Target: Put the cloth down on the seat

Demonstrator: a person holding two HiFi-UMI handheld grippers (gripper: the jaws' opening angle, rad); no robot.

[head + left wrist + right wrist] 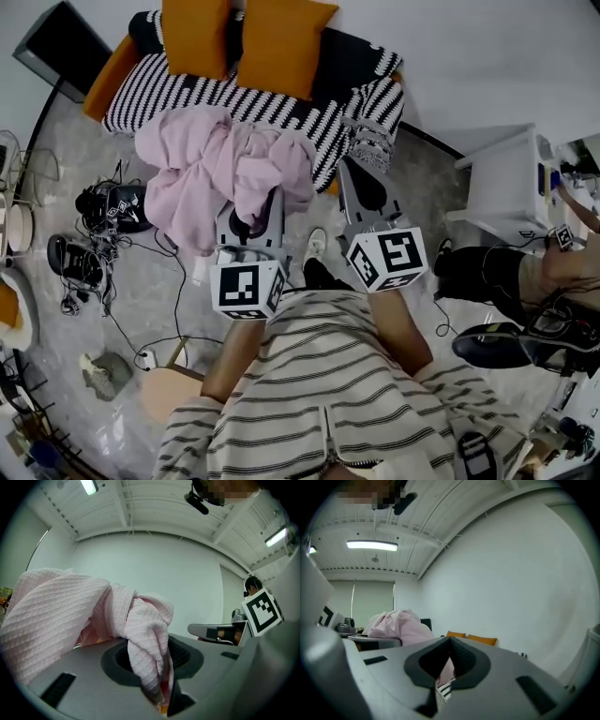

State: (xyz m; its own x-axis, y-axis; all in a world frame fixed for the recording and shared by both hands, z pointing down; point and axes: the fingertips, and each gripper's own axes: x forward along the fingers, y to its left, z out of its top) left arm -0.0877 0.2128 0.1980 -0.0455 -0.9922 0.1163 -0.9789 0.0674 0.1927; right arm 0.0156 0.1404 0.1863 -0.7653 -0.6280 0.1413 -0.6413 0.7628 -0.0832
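Left gripper (253, 211), pink cloth (187, 178) between its jaws, over striped seat's (187, 94) edge

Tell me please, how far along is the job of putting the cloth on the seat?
Done: the pink cloth is off the floor and over the front of the sofa. In hand: the left gripper is clamped on a fold of it, so the bunch hangs rather than lies flat. The right gripper looks shut and empty beside it. Left: lower the cloth onto the seat and let go.
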